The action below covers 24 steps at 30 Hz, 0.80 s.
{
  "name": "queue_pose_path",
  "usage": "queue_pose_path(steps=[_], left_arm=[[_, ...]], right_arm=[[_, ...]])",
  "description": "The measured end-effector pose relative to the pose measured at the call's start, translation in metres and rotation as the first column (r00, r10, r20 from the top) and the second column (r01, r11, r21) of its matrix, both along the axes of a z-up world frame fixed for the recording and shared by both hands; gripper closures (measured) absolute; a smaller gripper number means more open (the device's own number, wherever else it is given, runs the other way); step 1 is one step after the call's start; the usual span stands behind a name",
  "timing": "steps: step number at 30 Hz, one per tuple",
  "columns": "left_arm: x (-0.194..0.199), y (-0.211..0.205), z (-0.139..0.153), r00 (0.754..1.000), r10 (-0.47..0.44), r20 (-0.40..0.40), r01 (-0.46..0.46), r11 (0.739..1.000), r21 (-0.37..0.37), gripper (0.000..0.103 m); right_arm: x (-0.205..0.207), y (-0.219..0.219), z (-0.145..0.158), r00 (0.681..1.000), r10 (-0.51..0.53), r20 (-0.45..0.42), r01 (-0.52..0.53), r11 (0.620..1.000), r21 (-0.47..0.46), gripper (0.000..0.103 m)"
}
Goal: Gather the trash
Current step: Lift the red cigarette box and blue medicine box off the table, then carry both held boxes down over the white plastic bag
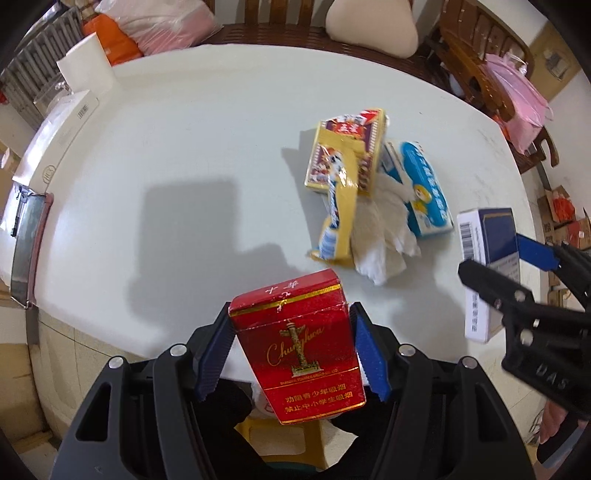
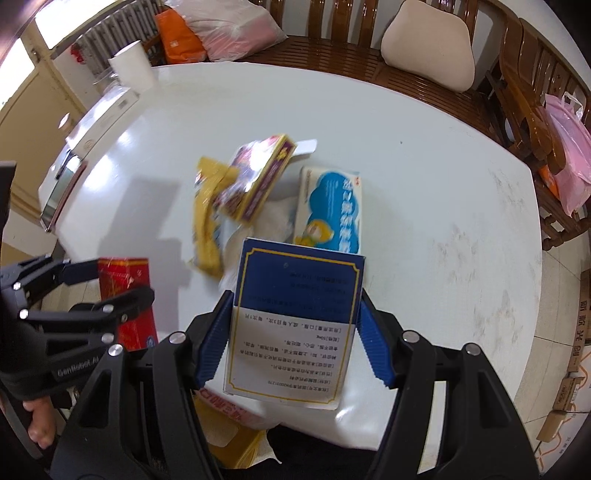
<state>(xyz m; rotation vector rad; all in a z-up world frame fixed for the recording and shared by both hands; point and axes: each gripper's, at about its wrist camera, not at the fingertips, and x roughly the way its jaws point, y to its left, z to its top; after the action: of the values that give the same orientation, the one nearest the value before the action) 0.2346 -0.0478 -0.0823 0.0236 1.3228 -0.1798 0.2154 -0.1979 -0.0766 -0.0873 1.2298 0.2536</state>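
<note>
My left gripper [image 1: 293, 317] is shut on a red cigarette pack [image 1: 299, 354], lifted above the near edge of the white table [image 1: 203, 147]. My right gripper [image 2: 295, 299] is shut on a blue-and-white carton [image 2: 291, 325], also raised over the table's near edge. Each wrist view shows the other gripper at its side: the right gripper [image 1: 487, 253] with its carton [image 1: 480, 236], the left gripper [image 2: 125, 282] with the red pack [image 2: 125, 273]. On the table lie a yellow-purple box [image 1: 343, 147], a yellow wrapper [image 1: 340, 221], crumpled tissue [image 1: 380, 236] and a light-blue box [image 1: 424, 184].
A white paper cup [image 1: 88, 62] and a flat white box [image 1: 70, 114] stand at the table's far left. A wooden bench [image 2: 406, 81] with a cushion [image 2: 428, 48] and plastic bags [image 2: 229, 29] runs behind. Cardboard boxes [image 2: 576, 354] sit on the floor at right. A yellow stool [image 1: 280, 443] is below me.
</note>
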Motion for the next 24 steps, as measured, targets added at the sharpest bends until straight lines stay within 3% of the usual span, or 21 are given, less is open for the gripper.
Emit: queue_pose_path(steps=[14,24], left_arm=[[-0.096,0.006,-0.014,0.993,-0.114,0.035,0.114,0.993,-0.006,0.042],[-0.151,0.008,-0.084,0.983,-0.183,-0.027,0.183,0.983,-0.023,0.042]], right_arm=[[-0.110,0.017,-0.020,0.999,0.042,0.004,-0.042,0.999,-0.012,0.040],[-0.173,0.034,-0.087,0.997,0.044,-0.065,-0.044,0.999,-0.004,0.040]])
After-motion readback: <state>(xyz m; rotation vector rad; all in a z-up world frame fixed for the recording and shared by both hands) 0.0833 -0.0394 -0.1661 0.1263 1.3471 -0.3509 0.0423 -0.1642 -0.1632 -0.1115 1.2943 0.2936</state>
